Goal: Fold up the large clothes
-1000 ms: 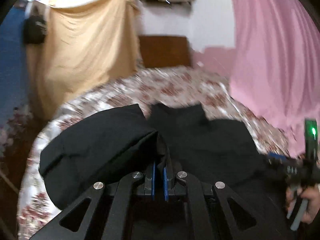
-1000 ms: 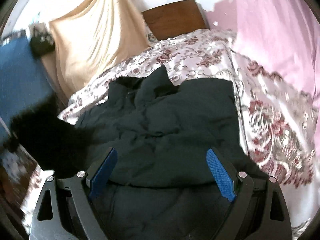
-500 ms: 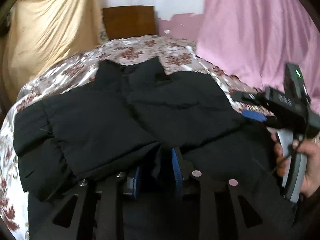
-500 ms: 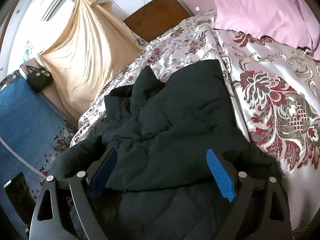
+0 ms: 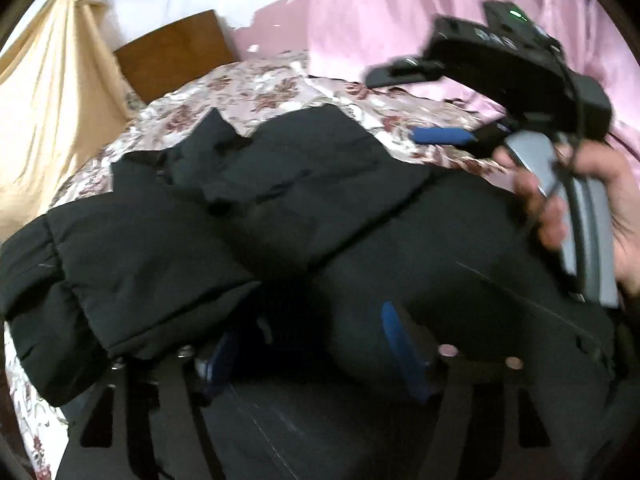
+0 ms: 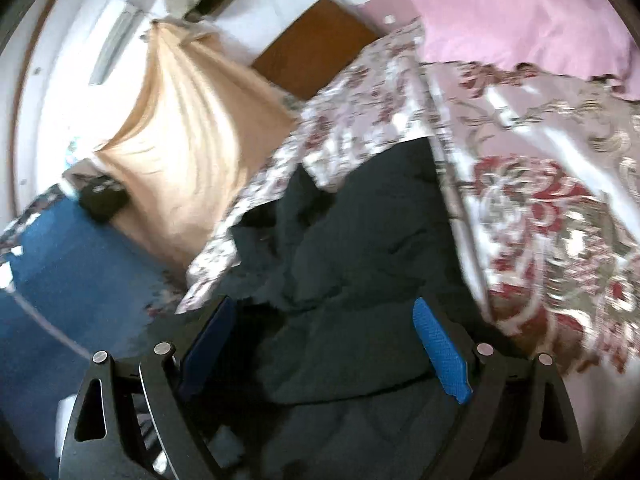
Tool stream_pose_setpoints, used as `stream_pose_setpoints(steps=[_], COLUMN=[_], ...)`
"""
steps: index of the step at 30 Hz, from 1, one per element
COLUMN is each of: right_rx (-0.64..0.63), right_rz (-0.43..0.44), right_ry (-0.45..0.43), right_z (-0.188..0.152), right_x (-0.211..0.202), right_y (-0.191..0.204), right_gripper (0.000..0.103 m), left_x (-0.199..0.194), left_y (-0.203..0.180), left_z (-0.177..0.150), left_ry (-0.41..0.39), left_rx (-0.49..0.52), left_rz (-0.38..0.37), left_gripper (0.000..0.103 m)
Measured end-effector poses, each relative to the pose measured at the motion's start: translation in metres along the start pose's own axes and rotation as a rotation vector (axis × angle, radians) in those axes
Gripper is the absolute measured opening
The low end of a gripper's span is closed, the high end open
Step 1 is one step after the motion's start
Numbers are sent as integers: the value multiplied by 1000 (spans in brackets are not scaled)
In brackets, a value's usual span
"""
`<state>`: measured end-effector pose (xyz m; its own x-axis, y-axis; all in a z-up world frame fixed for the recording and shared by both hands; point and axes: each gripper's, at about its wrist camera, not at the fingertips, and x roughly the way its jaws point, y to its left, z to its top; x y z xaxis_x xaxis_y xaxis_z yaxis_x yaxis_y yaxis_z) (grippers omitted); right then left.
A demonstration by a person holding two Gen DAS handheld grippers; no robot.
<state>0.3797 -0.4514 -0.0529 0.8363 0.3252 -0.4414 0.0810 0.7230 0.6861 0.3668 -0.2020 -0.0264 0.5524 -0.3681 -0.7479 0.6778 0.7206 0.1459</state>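
A black padded jacket (image 5: 300,184) lies on the flowered bedspread (image 5: 272,92), collar towards the headboard, with its left sleeve folded across the body. My left gripper (image 5: 312,344) hovers low over the near part of the jacket. Its jaws are opening, and a bulge of black cloth lies between the blue pads (image 5: 400,348) without being pinched. A hand (image 5: 616,200) holds my right gripper (image 5: 420,104) above the jacket's right side. In the right wrist view the right gripper (image 6: 324,340) is open over the jacket (image 6: 360,240), with nothing gripped.
The bedspread (image 6: 540,208) is bare to the right of the jacket. A wooden headboard (image 5: 172,56) stands at the far end. A beige cloth (image 6: 188,128) hangs on the left and a pink curtain (image 5: 380,12) on the right. Blue carpet (image 6: 72,272) and a black bag (image 6: 102,200) lie left of the bed.
The left jaws were shut on jacket cloth and have since spread apart. The sleeve has come down across the jacket's body. Both grippers have dropped closer to the jacket and rolled.
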Motion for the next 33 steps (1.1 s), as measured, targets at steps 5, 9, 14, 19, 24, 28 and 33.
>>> stream_pose_setpoints(steps=[5, 9, 14, 19, 24, 28, 33], right_rx=[9, 52, 82, 123, 165, 225, 230], right_rz=[32, 70, 155, 238, 374, 383, 405], right_ry=[38, 40, 43, 108, 182, 185, 162], right_z=[-5, 0, 11, 8, -3, -10, -9], right_x=[9, 6, -4, 5, 23, 30, 28], right_y=[0, -8, -19, -23, -22, -29, -26], right_gripper=[88, 88, 91, 93, 93, 95, 95], left_x=[-16, -22, -26, -30, -49, -54, -67], left_y=[-44, -70, -89, -74, -44, -29, -53], left_z=[5, 22, 35, 25, 6, 5, 31], left_ry=[-40, -58, -65, -66, -126, -150, -205], left_rx=[266, 408, 462, 345, 134, 36, 153], left_rz=[142, 91, 45, -39, -165, -180, -206], left_gripper=[69, 69, 69, 70, 94, 94, 94])
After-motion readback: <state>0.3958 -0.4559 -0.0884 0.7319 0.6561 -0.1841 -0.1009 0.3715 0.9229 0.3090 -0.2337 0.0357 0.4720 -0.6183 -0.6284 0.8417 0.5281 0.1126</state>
